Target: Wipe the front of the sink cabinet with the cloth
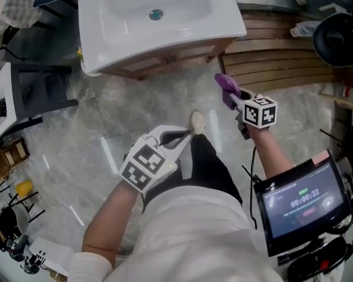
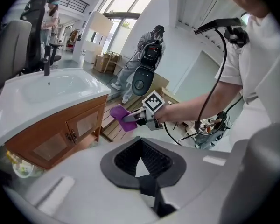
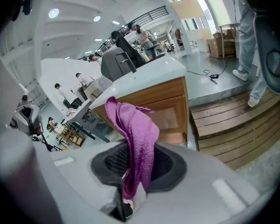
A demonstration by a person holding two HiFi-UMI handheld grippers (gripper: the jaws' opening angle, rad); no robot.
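Observation:
The white sink (image 1: 94, 46) sits on a wooden cabinet (image 1: 170, 57), seen from above in the head view. My right gripper (image 1: 230, 96) is shut on a purple cloth (image 1: 226, 86), held in the air a short way off the cabinet's right front corner. In the right gripper view the cloth (image 3: 137, 134) stands up from the jaws, with the cabinet door (image 3: 163, 111) behind it. My left gripper (image 1: 187, 135) is shut and holds nothing, lower down and further from the cabinet. The left gripper view shows the cabinet front (image 2: 60, 134), the cloth (image 2: 120, 117) and the right gripper (image 2: 130, 120).
A slatted wooden platform (image 1: 276, 57) lies right of the cabinet, with a black round object (image 1: 338, 37) on it. A screen (image 1: 303, 201) hangs at my right side. My shoe (image 1: 197, 121) rests on the marble floor. A person in grey (image 2: 147, 50) stands behind.

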